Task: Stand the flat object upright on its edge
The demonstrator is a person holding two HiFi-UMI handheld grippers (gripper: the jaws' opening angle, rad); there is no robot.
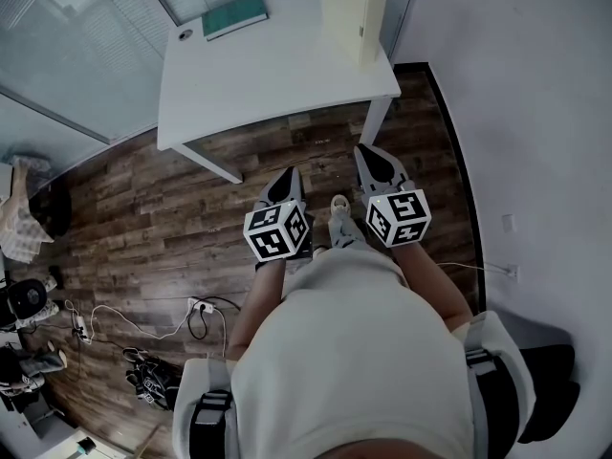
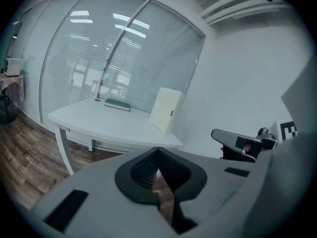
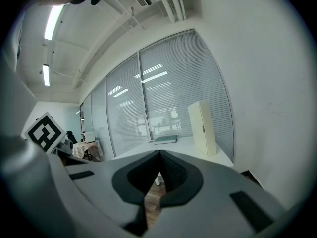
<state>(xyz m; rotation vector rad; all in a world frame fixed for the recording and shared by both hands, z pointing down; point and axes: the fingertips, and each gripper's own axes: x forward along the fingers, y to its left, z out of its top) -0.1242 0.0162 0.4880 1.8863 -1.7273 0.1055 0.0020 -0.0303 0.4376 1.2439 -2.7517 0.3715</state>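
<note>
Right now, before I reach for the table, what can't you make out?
Small round item beside the green book: too small in every view to identify.
Cream box: far part cut off by the head view's top edge.
Table: far legs hidden under its top, head view.

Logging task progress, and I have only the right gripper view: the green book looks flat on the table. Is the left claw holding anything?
Observer: No, the left claw is shut with nothing in it.
Operator: How close are we standing?
Observer: Well back; the head view shows a stretch of wooden floor between the right claw and the white table.
Operator: Anything else up there?
Observer: A small round dark thing lies by the green book, near the table's corner.
</note>
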